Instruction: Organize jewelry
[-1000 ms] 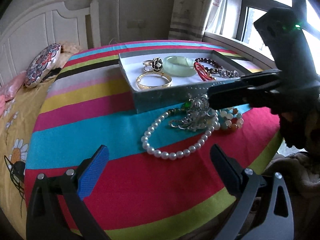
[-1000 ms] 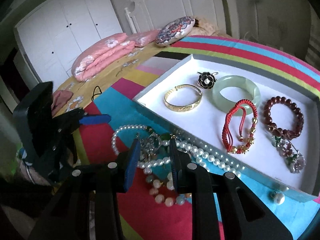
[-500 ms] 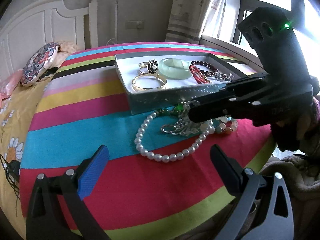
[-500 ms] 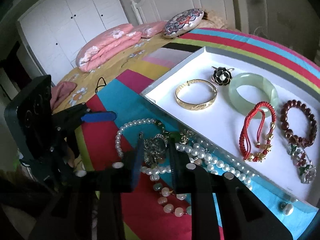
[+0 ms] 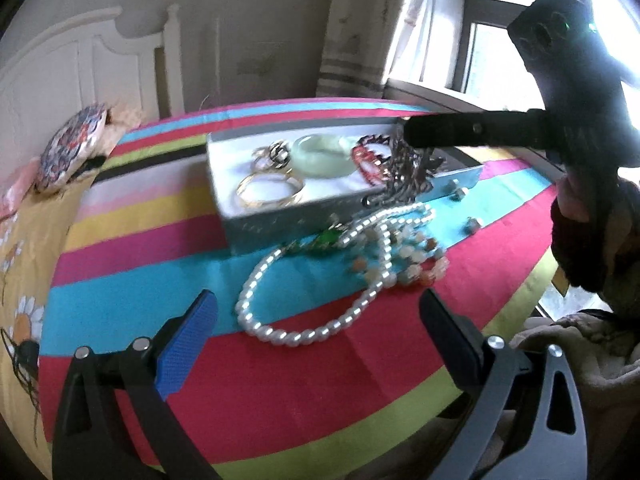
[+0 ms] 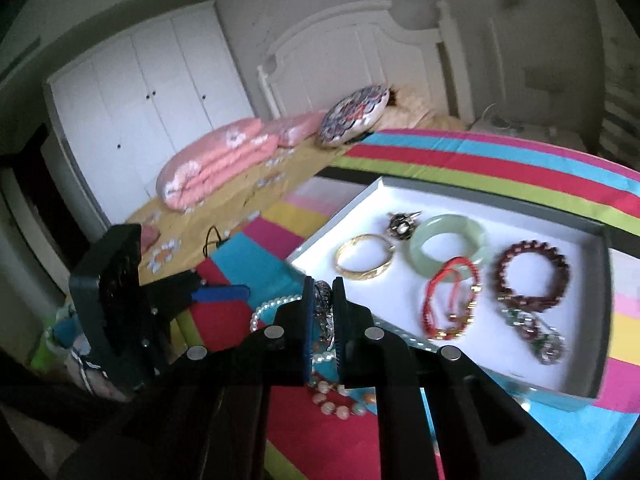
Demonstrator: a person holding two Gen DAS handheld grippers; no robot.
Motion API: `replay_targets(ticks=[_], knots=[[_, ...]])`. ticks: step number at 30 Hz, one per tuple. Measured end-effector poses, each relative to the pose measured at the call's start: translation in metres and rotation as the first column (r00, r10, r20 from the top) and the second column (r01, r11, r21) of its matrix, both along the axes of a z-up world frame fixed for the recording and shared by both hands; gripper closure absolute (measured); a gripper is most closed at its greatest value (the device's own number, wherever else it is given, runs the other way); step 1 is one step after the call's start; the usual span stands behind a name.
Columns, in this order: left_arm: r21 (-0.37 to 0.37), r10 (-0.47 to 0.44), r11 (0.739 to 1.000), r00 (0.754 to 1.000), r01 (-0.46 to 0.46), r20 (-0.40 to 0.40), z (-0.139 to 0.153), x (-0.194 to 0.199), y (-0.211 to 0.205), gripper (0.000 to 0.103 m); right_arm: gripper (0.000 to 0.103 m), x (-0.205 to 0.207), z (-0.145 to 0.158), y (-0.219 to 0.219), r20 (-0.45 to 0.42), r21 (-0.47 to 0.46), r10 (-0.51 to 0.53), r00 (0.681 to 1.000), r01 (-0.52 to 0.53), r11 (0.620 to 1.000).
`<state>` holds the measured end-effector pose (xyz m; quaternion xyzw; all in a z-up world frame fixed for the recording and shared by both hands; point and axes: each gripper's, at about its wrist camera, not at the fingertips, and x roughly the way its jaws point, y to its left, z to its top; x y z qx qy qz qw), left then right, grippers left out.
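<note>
Silver chain piece (image 5: pixel 404 176) dangling above tray's (image 5: pixel 256 222) front wall; pearl necklace (image 5: pixel 320 280) looped on striped cloth beside pastel bead bracelet (image 5: pixel 416 264).

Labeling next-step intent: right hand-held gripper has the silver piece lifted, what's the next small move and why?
Probably carry it further over the tray and lower: the right hand-held gripper is shut on the silver piece, which hangs over the tray's near wall, with bare floor beside the gold bangle.

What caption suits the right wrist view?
Right gripper shut on silver chain piece, lifted beside the jewelry tray.
</note>
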<state>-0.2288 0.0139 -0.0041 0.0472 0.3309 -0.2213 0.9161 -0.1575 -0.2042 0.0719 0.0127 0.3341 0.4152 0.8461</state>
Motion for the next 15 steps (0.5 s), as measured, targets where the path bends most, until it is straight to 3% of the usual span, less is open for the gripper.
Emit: replay_targets(ticks=[6,11,15], knots=[[0.098,-0.093,0.991,0.996,0.094,-0.015,-0.006,0.005,-0.026,0.055,0.093,-0.002,0.0,-0.023,-0.015,0.042,-0.037,0.999,0.038,0.998],[0.142,-0.134,0.981,0.991,0.134,-0.014,-0.008,0.008,-0.038,0.067,0.093,-0.003,-0.004,-0.032,-0.027,0.06,-0.052,0.998,0.054,0.997],[0.144,-0.181,0.973,0.983,0.182,-0.021,-0.008,0.011,-0.045,0.088,0.093,-0.004,-0.005,-0.035,-0.024,0.069,-0.055,0.998,0.056,0.996]])
